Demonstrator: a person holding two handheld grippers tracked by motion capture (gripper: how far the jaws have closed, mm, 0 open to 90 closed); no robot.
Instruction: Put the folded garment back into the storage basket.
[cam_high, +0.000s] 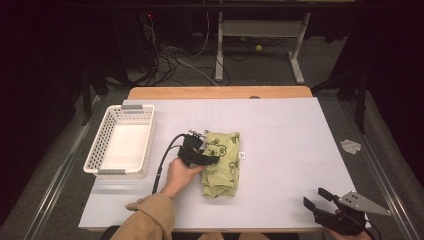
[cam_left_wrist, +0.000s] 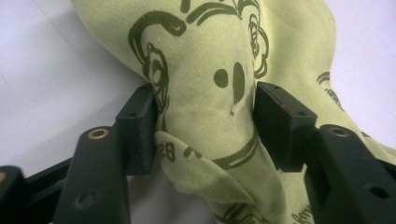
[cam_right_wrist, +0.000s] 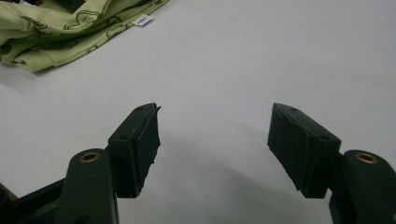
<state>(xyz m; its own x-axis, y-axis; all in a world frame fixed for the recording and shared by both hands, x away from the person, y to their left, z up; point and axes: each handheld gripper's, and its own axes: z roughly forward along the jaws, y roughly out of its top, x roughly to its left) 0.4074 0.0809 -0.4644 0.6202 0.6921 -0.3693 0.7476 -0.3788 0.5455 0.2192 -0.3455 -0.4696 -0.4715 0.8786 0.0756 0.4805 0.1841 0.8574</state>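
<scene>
Right gripper (cam_high: 316, 197) sat at table's near right corner, jaws wide, nothing between, well apart from cloth. Left gripper (cam_high: 212, 160) pinched fold of green printed cloth (cam_high: 222, 162), pads pressing both sides. Cloth lay mid-table on white sheet (cam_high: 280, 150), right of white basket (cam_high: 121, 141).

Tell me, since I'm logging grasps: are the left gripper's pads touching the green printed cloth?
Touching. In the left gripper view both pads of the left gripper press against a bunched fold of the green cloth, with no gap on either side.
</scene>
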